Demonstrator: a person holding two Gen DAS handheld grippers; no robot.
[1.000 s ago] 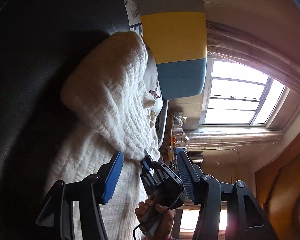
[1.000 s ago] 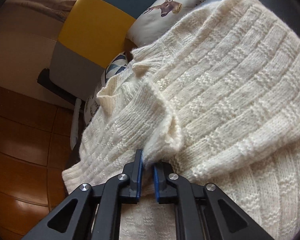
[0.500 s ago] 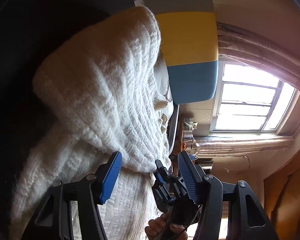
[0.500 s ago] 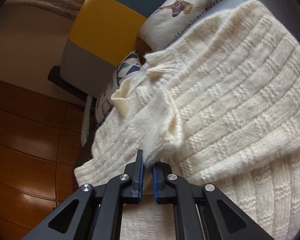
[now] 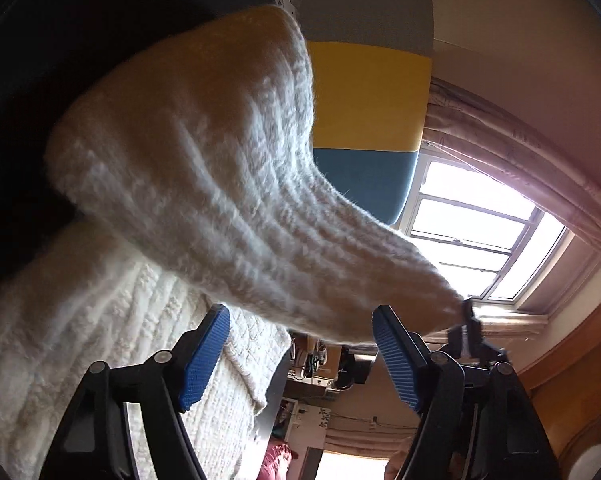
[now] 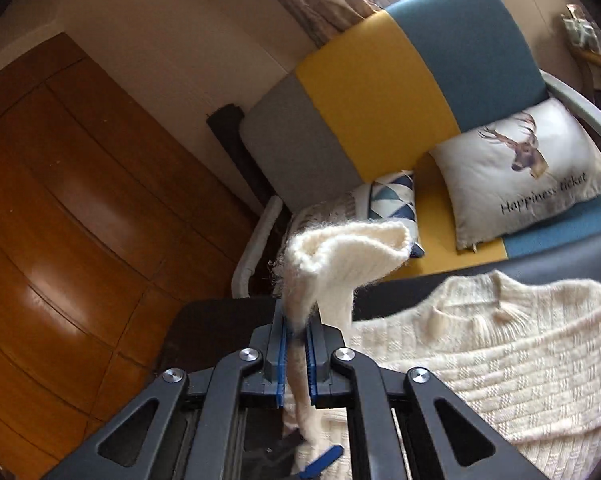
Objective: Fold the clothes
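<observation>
Right wrist view: my right gripper (image 6: 296,354) clamps the sweater (image 6: 500,356) sleeve (image 6: 340,260); my opening left gripper (image 5: 300,354) holds nothing, so the body could drag.

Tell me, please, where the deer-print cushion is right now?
In the right wrist view, the deer-print cushion leans on the colour-block armchair at the right, beyond the cream sweater.

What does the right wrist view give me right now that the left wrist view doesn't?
Right wrist only: the right hand-held gripper shut on the sweater's sleeve cuff, the neckline, and the deer cushion.

Left wrist only: the left hand-held gripper, its jaws opening with nothing pressed between them, and the window.

Both: the cream knit sweater and the grey, yellow and blue armchair.
</observation>
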